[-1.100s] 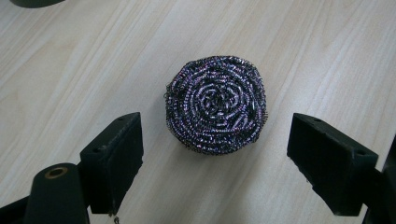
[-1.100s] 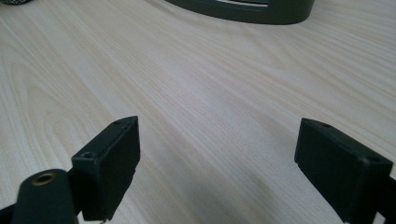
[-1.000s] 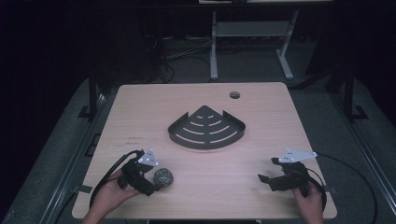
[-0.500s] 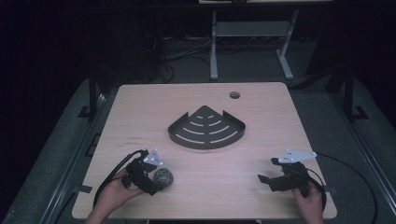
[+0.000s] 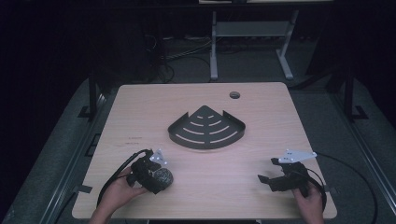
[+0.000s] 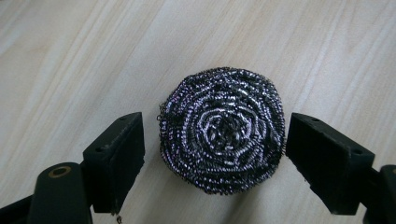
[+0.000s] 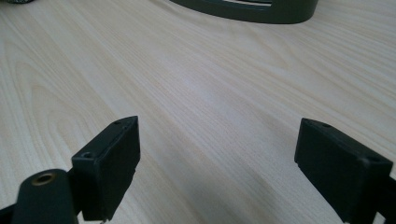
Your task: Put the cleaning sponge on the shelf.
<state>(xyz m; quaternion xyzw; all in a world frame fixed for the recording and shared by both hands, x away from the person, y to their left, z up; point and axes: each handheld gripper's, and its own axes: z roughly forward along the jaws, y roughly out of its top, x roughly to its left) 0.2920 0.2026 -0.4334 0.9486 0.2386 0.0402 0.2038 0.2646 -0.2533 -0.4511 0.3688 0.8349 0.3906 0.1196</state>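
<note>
Left gripper [image 6: 215, 154]: the jaws stand apart on either side of the steel wool scourer [image 6: 223, 135] and have just been closing in on it. A narrow gap shows between each pad and the scourer's edge, so the pads are not yet pressing. The scourer lies flat on the table [image 6: 70, 56], coil face up, between the jaws and a little nearer the left pad.

In the high view the left gripper [image 5: 156, 175] sits over the scourer [image 5: 163, 176] at the near left of the table [image 5: 261, 126], held in the person's left hand [image 5: 119, 193].

Right gripper [image 7: 219, 168]: jaws wide apart, nothing between them, bare wood beneath. In the high view it rests at the near right [image 5: 266, 179], well apart from the scourer.

The dark slotted corner tray [image 5: 207, 128] lies in the middle of the table, clear of both grippers.

Risks, as judged:
- The scourer is springy and light. A squeeze taken high on its rounded edge could pop it out of the pads.
- The off-centre position means one pad will likely meet it first and push it sideways across the smooth wood.
- Loose wire strands could snag on a pad edge and cling on release.
</note>
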